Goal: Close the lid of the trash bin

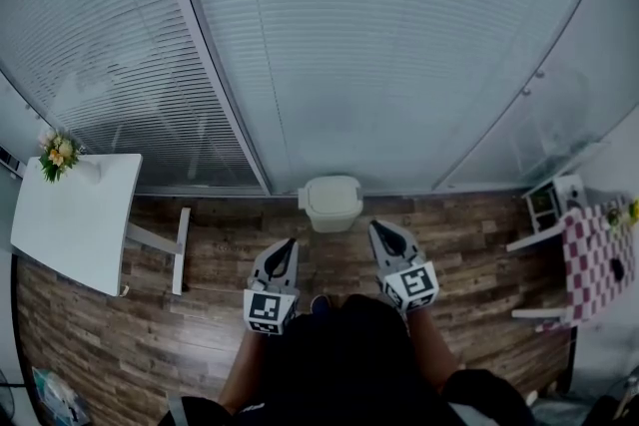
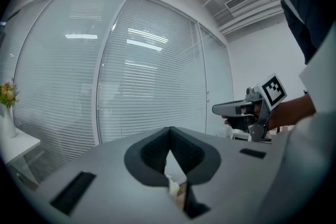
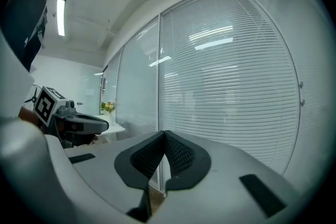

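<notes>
Trash bin (image 1: pixel 330 203) is seen ahead of both grippers, roughly between the lines they point along, set on the wood floor (image 1: pixel 200 314) right at the foot of the blind-covered glass wall (image 1: pixel 399 65). That spot is judged handy, as the wall would back the bin up when its lid is pushed. The lid looks pale and flat on top, but whether it is fully seated cannot be told at this size. Left gripper (image 1: pixel 289 244) is held short of the bin and a little to its left, aimed forward and slightly down, with the jaws closed tip to tip and nothing between them. Right gripper (image 1: pixel 378 228) is held the same way just off the bin's right, nearer to it, with the jaws also meeting at the tips and empty. No contact with the bin is seen from either. Closed jaws are judged to suit a blunt press or nudge on a lid rather than a grasp, which would explain the pose. A white counter (image 1: pixel 75 214) with flowers (image 1: pixel 57 155) is noted well off beyond the left gripper's outer side and plays no part.
</notes>
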`<state>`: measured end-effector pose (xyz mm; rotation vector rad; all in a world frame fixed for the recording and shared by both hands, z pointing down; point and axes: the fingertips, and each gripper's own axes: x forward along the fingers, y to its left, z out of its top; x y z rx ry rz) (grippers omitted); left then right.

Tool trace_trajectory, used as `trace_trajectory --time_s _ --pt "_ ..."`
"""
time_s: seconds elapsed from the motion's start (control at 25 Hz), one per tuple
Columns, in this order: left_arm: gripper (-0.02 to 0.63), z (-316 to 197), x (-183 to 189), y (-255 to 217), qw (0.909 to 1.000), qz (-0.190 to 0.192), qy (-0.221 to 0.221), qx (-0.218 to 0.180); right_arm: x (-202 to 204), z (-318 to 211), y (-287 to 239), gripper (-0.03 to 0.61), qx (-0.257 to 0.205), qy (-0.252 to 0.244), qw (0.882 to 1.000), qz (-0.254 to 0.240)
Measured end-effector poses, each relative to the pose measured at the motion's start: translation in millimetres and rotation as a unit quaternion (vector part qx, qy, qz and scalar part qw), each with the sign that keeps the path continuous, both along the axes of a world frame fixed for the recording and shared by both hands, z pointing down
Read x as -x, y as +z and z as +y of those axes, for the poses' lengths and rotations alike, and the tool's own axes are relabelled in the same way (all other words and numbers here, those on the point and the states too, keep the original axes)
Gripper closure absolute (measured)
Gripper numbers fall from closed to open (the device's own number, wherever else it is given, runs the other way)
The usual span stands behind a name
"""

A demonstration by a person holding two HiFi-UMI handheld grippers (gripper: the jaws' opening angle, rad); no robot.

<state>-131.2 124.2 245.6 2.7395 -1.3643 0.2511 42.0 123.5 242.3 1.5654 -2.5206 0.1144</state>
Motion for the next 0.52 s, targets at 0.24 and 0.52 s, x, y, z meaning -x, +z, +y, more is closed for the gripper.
trace_trajectory --time_s 0.24,0.52 --pt "0.607 4 4 17 0.9996 -0.005 0.009 0.026 2 4 5 0.575 0.0 -0.008 1.0 -0.003" --pt "0.607 11 2 20 0.9994 -0.002 0.015 0.031 -1 10 10 0.575 0.005 -0.003 1.0 0.017"
